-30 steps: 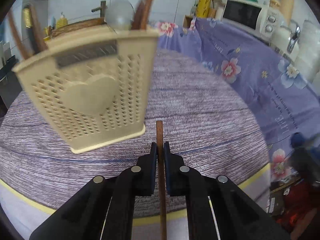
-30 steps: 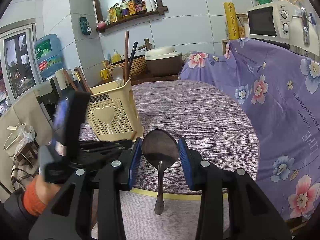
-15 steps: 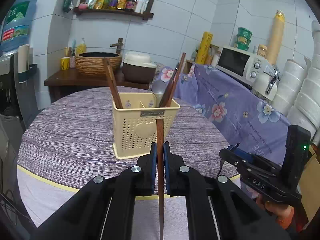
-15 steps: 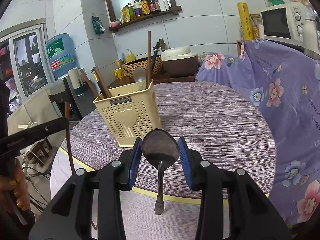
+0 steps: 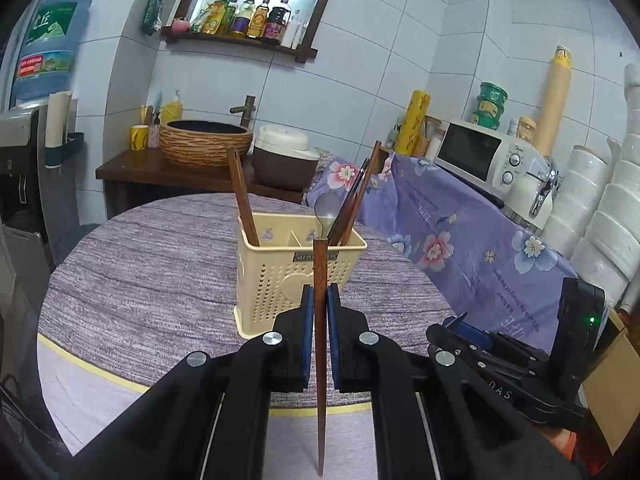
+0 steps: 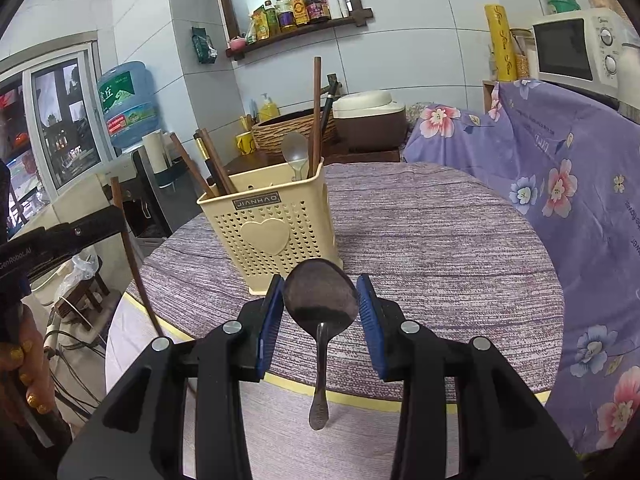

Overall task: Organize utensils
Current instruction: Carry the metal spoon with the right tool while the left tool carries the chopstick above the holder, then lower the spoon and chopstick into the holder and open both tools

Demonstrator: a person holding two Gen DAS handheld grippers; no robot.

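Here the utensil holder (image 6: 276, 224) stands near the table (image 6: 440, 240) edge.

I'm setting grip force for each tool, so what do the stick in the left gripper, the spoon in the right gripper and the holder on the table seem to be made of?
Stick: apparently wood, reddish-brown, matte, faint grain.
Spoon: looks like metal, dark and dull, with a grey sheen on the handle.
Holder: most likely plastic, cream, smooth, moulded with punched holes and a raised heart.

Background stuff: white microwave (image 5: 486, 156) on the purple floral cloth (image 5: 452, 232), sauce bottles (image 5: 256, 20) on the wall shelf (pretty cluttered), water jug (image 5: 48, 44) far left.
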